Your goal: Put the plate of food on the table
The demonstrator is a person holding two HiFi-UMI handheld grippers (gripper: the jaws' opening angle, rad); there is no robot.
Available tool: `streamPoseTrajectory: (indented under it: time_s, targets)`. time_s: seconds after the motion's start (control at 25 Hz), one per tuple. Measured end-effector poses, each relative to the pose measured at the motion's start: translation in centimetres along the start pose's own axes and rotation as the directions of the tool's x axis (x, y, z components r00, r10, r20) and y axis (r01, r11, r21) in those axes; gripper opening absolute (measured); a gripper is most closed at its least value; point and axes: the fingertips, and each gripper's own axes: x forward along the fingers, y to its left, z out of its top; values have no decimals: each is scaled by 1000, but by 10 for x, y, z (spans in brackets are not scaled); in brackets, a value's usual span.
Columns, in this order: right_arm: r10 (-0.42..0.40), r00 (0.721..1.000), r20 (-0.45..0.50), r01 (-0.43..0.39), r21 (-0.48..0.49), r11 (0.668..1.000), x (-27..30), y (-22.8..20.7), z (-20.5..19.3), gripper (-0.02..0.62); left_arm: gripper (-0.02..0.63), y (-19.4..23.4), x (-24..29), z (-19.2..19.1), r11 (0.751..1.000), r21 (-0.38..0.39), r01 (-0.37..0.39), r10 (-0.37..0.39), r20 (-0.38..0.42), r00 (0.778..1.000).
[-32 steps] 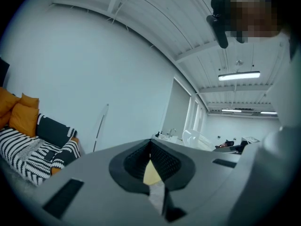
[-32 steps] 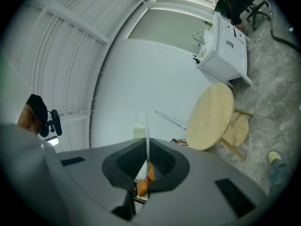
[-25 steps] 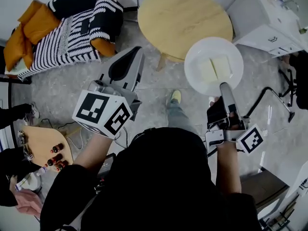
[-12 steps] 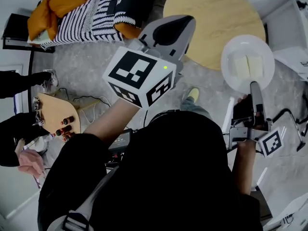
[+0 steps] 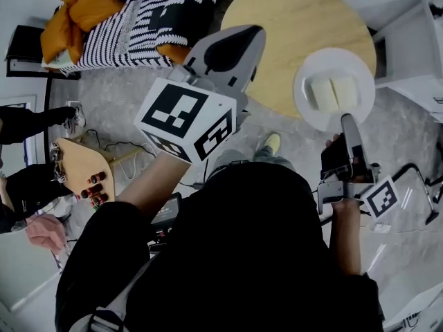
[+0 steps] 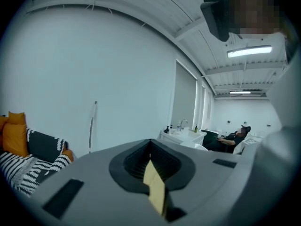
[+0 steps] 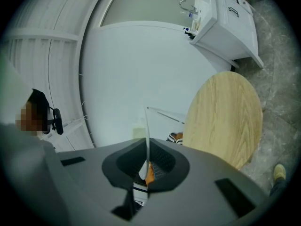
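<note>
A: Checking containers first: one white plate (image 5: pixel 336 62), carrying two pale yellow slabs of food (image 5: pixel 319 94) side by side, close together. Nothing else on it.

B: Agreed. Orientation?

A: Round, so no long axis on the dish itself. Looks flat in head view. In right gripper view, plate (image 7: pixel 146 131) seen edge-on, as a thin line running straight out from the jaw seam. Slabs' long sides roughly in line with right gripper (image 5: pixel 345 122).

B: Grip?

A: Clamped on plate's near rim, jaws almost together with rim pinched between. Rest of plate sticking out straight ahead of fingertips, food just beyond them.

B: And left gripper (image 5: pixel 234 36)?

A: Closed, nothing between jaws, only a tan pad strip showing in its own view. Raised, pointing roughly the same way. Plate off to its right, well apart.

B: Table?

A: Round wooden table (image 5: pixel 291 26) ahead of both grippers. Plate overlapping its near edge in head view. Resting or held above, cannot tell.
</note>
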Motion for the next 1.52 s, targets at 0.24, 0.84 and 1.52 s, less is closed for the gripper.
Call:
streamPoseTrajectory:
  time_s: [0.24, 0.84, 1.52]
  targets:
    - [-15, 1000, -6, 15, 14, 1000, 8, -7, 4, 18, 8, 6, 0, 2, 1000, -2, -23, 23, -17, 1000]
    - [-147, 988, 48, 145, 48, 988, 75, -59, 28, 18, 8, 80, 70, -30, 996, -93, 0, -8, -95, 995]
    - [-304, 952, -25, 305, 95, 948, 104, -184, 9, 17, 8, 128, 119, -142, 987, -157, -27, -15, -263, 965]
